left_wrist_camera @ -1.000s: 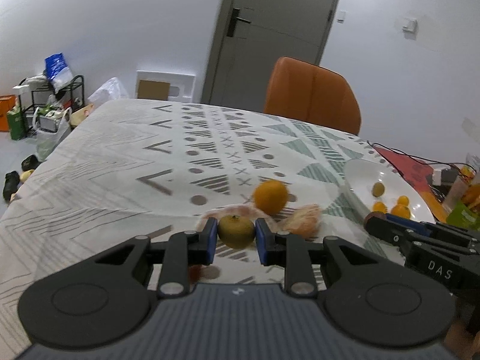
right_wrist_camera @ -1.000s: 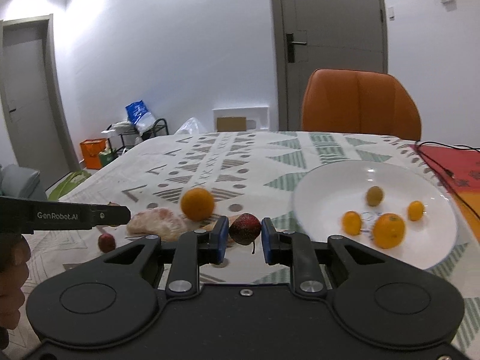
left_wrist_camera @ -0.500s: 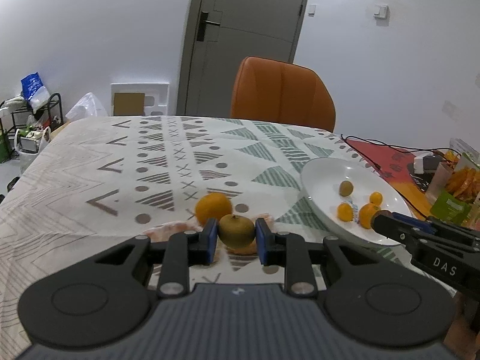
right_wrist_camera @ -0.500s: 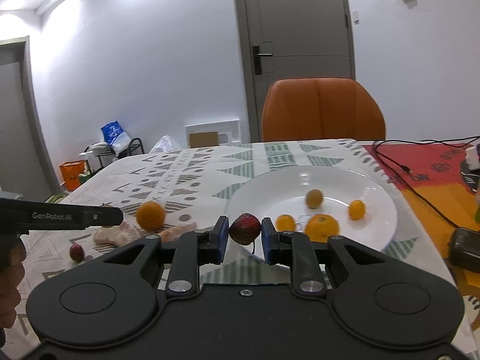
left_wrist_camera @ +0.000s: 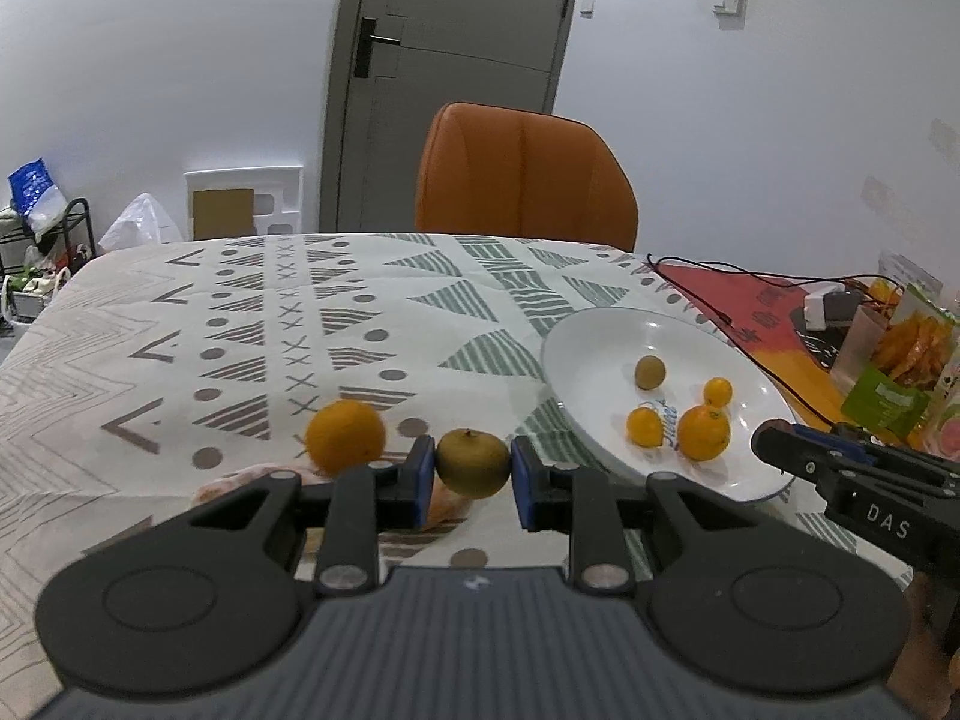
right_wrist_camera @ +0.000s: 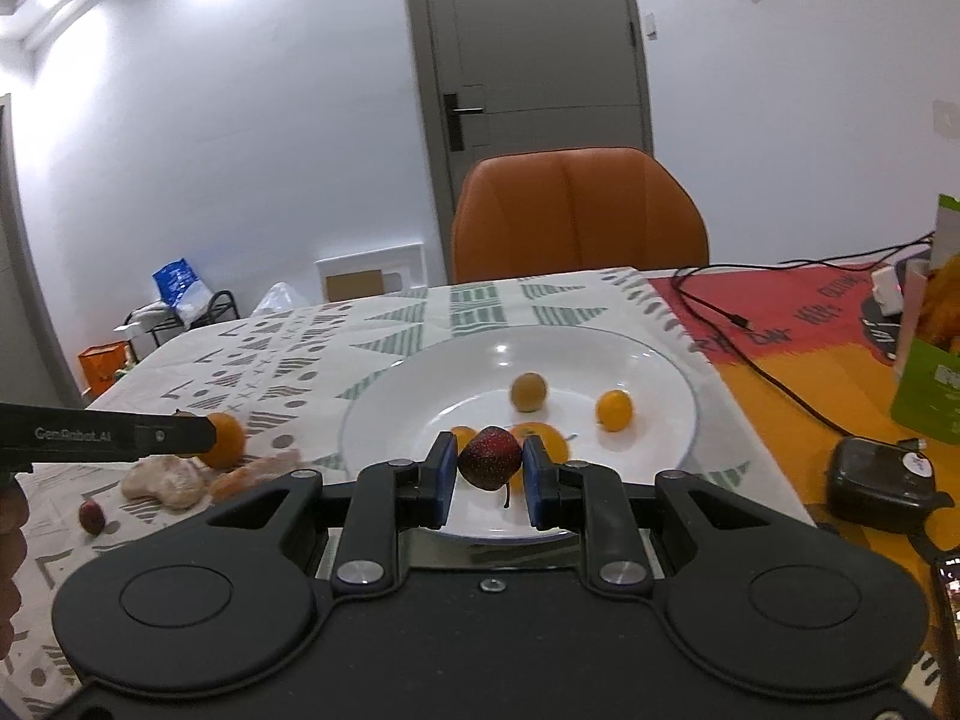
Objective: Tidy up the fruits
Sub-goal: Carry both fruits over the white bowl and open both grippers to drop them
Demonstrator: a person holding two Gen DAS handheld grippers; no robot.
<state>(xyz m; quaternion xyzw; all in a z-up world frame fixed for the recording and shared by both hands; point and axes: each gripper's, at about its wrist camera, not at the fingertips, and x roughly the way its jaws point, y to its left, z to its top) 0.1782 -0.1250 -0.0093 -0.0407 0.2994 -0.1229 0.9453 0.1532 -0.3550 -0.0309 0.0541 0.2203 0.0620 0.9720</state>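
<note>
My left gripper (left_wrist_camera: 471, 474) is shut on a brownish-green round fruit (left_wrist_camera: 472, 462), held above the patterned cloth, left of the white plate (left_wrist_camera: 588, 336). My right gripper (right_wrist_camera: 489, 471) is shut on a dark red strawberry (right_wrist_camera: 490, 457) over the near rim of the plate (right_wrist_camera: 396, 414). On the plate lie a brown-green fruit (right_wrist_camera: 528, 391), a small orange fruit (right_wrist_camera: 614, 410) and two more orange ones partly hidden by my right gripper. An orange (left_wrist_camera: 344, 435) sits on the cloth beside peeled fruit pieces (right_wrist_camera: 163, 480). A small red fruit (right_wrist_camera: 92, 516) lies near the front left.
An orange chair (left_wrist_camera: 525, 174) stands behind the table. Black cables (right_wrist_camera: 750, 324) cross the red mat to the right. A black device (right_wrist_camera: 882, 483) and green packets (left_wrist_camera: 888, 396) crowd the right edge. A hand (right_wrist_camera: 9, 570) holds the left gripper.
Both grippers swung right toward the plate with their fruits. The right gripper now has the strawberry over the plate's near rim; the plate looks larger and more centred.
</note>
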